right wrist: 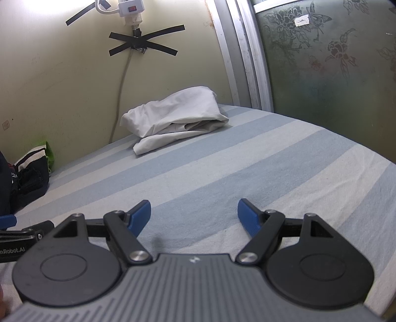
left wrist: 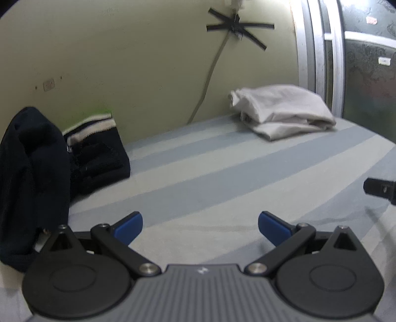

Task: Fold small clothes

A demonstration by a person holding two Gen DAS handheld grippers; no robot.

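A folded white garment (left wrist: 279, 111) (right wrist: 173, 116) lies at the far end of the blue-and-white striped bed sheet (left wrist: 222, 173) (right wrist: 247, 161), close to the wall. Dark navy clothes (left wrist: 32, 178) are heaped at the left, with a folded dark piece with white stripes (left wrist: 99, 148) (right wrist: 31, 171) behind them. My left gripper (left wrist: 200, 225) hovers open over bare sheet, nothing between its blue pads. My right gripper (right wrist: 194, 215) is open too, empty, also above the sheet. Part of the right gripper (left wrist: 381, 189) shows at the left view's right edge.
A yellowish wall (left wrist: 123, 74) with a taped cable (left wrist: 237, 27) and a socket strip (right wrist: 130, 8) runs behind the bed. An aluminium-framed door with patterned glass (right wrist: 334, 74) stands at the right. Something bright green (right wrist: 49, 151) peeks out behind the striped piece.
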